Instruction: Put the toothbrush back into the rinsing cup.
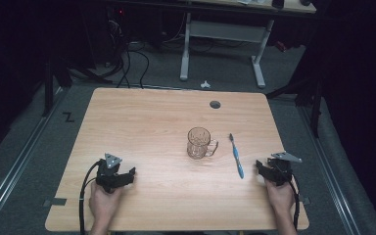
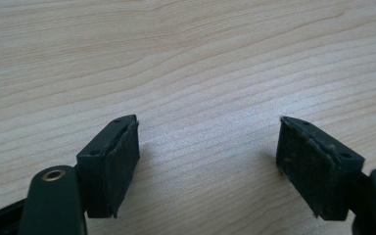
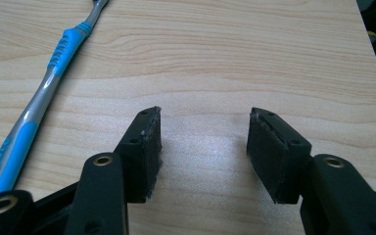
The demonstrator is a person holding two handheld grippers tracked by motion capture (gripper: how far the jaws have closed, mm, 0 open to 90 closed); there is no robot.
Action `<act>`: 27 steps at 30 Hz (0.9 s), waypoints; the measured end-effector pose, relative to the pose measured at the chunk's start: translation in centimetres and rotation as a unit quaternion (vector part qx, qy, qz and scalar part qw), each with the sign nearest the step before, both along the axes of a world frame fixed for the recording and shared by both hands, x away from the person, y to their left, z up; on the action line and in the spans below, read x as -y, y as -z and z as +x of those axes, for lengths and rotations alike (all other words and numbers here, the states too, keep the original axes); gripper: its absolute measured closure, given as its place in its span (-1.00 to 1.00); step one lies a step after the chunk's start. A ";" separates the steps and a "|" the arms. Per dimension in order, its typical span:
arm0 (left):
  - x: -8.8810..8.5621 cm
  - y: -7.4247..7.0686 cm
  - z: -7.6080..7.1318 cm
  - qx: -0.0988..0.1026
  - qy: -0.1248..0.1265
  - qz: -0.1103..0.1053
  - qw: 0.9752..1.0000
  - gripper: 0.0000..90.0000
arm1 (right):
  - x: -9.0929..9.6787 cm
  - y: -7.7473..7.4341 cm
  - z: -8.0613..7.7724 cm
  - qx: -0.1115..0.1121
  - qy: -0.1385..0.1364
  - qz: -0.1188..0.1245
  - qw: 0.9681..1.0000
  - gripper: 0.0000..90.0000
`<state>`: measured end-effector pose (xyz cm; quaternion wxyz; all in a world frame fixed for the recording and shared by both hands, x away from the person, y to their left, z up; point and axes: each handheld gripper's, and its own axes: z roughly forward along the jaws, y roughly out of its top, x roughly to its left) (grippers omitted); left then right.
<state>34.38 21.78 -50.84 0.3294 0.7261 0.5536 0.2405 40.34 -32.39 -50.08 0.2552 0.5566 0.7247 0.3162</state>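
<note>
Resting low over the tabletop point(image 1: 142, 122), both grippers sit at the near edge with nothing between their jaws. The left gripper point(image 1: 127, 175) stands released, its two pads wide apart above bare wood grain in the left gripper view point(image 2: 208, 147). The right gripper point(image 1: 260, 169) is likewise released; its jaws are spread with only tabletop between them point(image 3: 203, 147).

The toothbrush point(image 1: 236, 156) lies flat just to the left of the right gripper and slightly ahead of it, handle end toward the person, bristle head pointing away. In the right gripper view its blue-and-grey handle point(image 3: 34, 103) runs diagonally past the left jaw, apart from it and not touched. This placement probably suits a short sideways reach by the right gripper, with the handle the easiest part to pinch.

The glass mug point(image 1: 199, 143) stands upright farther left of the toothbrush, ahead of and between the two grippers, its handle turned toward the toothbrush. It is well apart from the left gripper.

Hidden or unclear: the bristle head is cut off at the top edge of the right gripper view, and the handle's lower end disappears behind the gripper body. Lettering on the handle is too blurred to read. Whether the mug holds anything cannot be told.
</note>
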 end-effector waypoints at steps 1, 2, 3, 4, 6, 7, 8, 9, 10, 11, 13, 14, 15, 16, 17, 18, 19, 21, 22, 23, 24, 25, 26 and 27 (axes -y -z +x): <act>0.0 0.0 0.0 0.000 0.000 -0.001 1.000 -0.45 | 0.0 0.0 -0.1 0.000 0.002 0.000 1.000 0.05; 0.0 0.0 0.0 0.001 0.000 -0.001 1.000 -0.45 | 0.0 0.0 -0.1 0.000 0.002 0.000 1.000 0.05; 0.0 0.0 0.0 0.000 0.000 -0.001 1.000 -0.45 | -0.1 0.0 -0.2 -0.001 0.004 0.001 1.000 0.05; 0.0 0.0 0.0 0.000 0.000 0.000 1.000 -0.45 | -0.1 0.0 -0.2 0.001 0.003 -0.001 1.000 0.05; 0.0 0.0 0.0 0.000 0.000 -0.001 1.000 -0.45 | -0.1 0.0 -0.3 0.001 0.004 -0.001 1.000 0.05; 0.0 0.0 0.0 0.000 0.000 -0.001 1.000 -0.45 | -0.1 0.0 -0.3 0.001 0.004 -0.001 1.000 0.05; 0.0 0.0 0.0 0.000 0.000 -0.002 1.000 -0.45 | -0.2 0.0 -0.3 0.000 0.004 0.000 1.000 0.05; 0.0 0.0 0.0 0.000 0.000 -0.002 1.000 -0.45 | -0.2 0.0 -0.3 0.001 0.004 -0.001 1.000 0.05; -0.1 0.0 0.0 0.000 0.000 -0.002 1.000 -0.45 | -0.2 0.0 -0.3 0.001 0.004 -0.001 1.000 0.04; -0.1 0.0 0.0 0.000 0.000 -0.003 1.000 -0.45 | -0.2 0.0 -0.3 0.000 0.004 -0.001 1.000 0.03; -0.1 0.0 0.0 0.000 0.000 -0.003 1.000 -0.45 | -0.2 0.0 -0.3 0.000 0.004 -0.001 1.000 0.01; -0.1 0.0 0.0 0.000 0.000 -0.003 1.000 -0.45 | -0.2 0.0 -0.4 0.000 0.005 -0.001 1.000 0.01; -0.1 0.0 0.0 0.000 0.000 -0.003 1.000 -0.45 | -0.2 0.0 -0.4 -0.001 0.005 0.000 1.000 0.01; -0.1 0.0 0.0 0.000 0.000 -0.003 1.000 -0.45 | -0.2 0.0 -0.4 -0.001 0.003 0.001 1.000 0.04; -0.1 0.0 0.0 0.000 0.000 -0.003 1.000 -0.45 | -0.2 0.0 -0.5 0.000 0.000 0.001 1.000 0.05; -0.1 0.0 0.0 0.000 0.000 -0.003 1.000 -0.45 | -0.2 0.0 -0.5 0.000 -0.003 0.001 1.000 0.06; -0.1 0.0 0.0 0.000 0.000 -0.003 1.000 -0.45 | -0.2 0.0 -0.5 0.000 -0.005 0.000 1.000 0.06; -0.1 0.0 0.0 0.000 0.000 -0.003 1.000 -0.45 | -0.3 0.0 -0.5 0.000 -0.007 0.000 1.000 0.06; -0.1 0.0 0.0 0.000 0.000 -0.003 1.000 -0.45 | -0.3 0.0 -0.5 0.000 -0.009 0.000 1.000 0.06; -0.1 0.0 0.0 0.000 0.000 -0.003 1.000 -0.45 | -0.3 0.0 -0.5 0.000 -0.010 0.000 1.000 0.06; -0.1 0.0 0.0 0.000 0.000 -0.003 1.000 -0.45 | -0.3 0.0 -0.5 0.000 -0.010 0.000 1.000 0.05; -0.1 0.0 0.0 -0.001 0.000 -0.002 1.000 -0.45 | -0.3 0.0 -0.5 0.001 -0.009 -0.002 1.000 0.04; -0.1 0.0 0.0 0.000 0.000 -0.002 1.000 -0.45 | -0.3 0.0 -0.5 0.000 -0.009 -0.004 1.000 0.04; -0.1 0.0 0.0 0.000 0.000 -0.002 1.000 -0.45 | -0.4 -0.1 -0.5 -0.002 -0.009 -0.004 1.000 0.03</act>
